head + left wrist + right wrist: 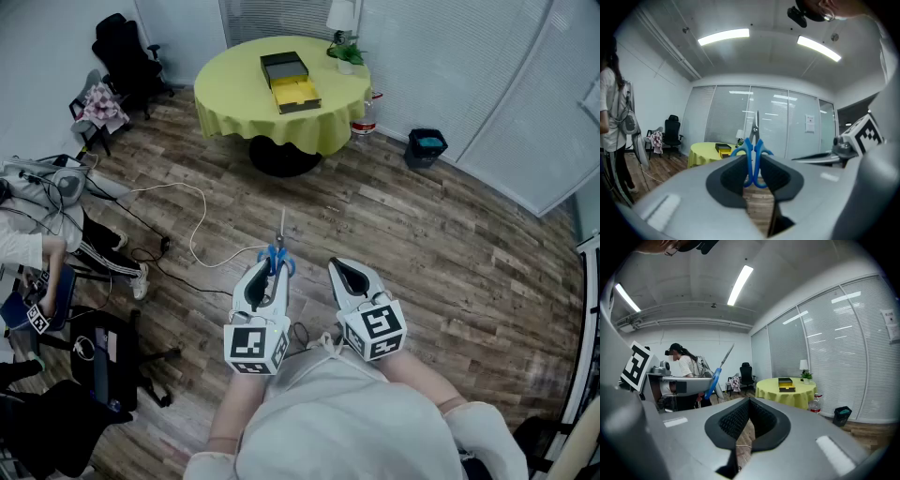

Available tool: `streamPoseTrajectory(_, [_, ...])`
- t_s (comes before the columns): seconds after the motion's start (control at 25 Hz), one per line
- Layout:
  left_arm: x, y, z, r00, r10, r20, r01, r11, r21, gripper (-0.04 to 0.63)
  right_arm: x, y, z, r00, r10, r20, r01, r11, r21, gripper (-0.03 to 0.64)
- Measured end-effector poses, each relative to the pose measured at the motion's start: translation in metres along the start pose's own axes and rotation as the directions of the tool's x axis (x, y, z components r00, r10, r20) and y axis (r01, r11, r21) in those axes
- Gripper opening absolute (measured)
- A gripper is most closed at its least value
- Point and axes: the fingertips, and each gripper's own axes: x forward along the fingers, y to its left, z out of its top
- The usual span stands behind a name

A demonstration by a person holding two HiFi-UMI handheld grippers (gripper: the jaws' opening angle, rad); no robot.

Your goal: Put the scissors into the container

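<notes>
Blue-handled scissors (pixel 278 251) stick out forward from my left gripper (pixel 272 272), which is shut on their handle loops; the blades point toward the table. In the left gripper view the scissors (pixel 753 150) stand upright between the pads of the left gripper (pixel 754 176). My right gripper (pixel 349 274) hangs beside it, shut and holding nothing, as the right gripper (pixel 749 420) also shows in its own view. The container (pixel 291 82), a black and yellow open box, lies on the round yellow table (pixel 234 94) far ahead.
A black office chair (pixel 127 52) stands left of the table and a dark bin (pixel 427 145) to its right. A small plant (pixel 347 56) sits on the table's far edge. A white cable (pixel 187 225) loops over the wood floor. A person (pixel 28 244) sits at the left.
</notes>
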Motion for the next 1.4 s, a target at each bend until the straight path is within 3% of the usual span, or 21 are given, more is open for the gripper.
streamPoseTrajectory(0.44, [0.010,0.006,-0.001,1.000,-0.008,-0.003,0.008,1.000,-0.006,0.092,0.011,-0.003,-0.005,1.000,0.004,-0.023,-0.004,1.000,0.010,0.000])
streamPoseTrajectory(0.76, [0.025,0.005,-0.009,1.000,-0.014,-0.024,0.013,0.999,-0.035,0.092,0.017,-0.017,-0.021,0.995,-0.010,-0.095,0.014,0.999,0.050,0.000])
streamPoseTrajectory(1.12, [0.076,0.013,-0.019,0.998,0.015,-0.061,-0.020,0.997,-0.071,0.092,0.050,-0.062,-0.028,0.994,0.009,-0.113,0.000,0.997,0.071,0.000])
streamPoseTrajectory(1.4, [0.156,0.018,-0.012,0.995,0.074,-0.069,-0.079,0.994,-0.076,0.092,0.107,-0.132,-0.008,0.993,0.069,-0.092,-0.061,0.994,0.088,0.000])
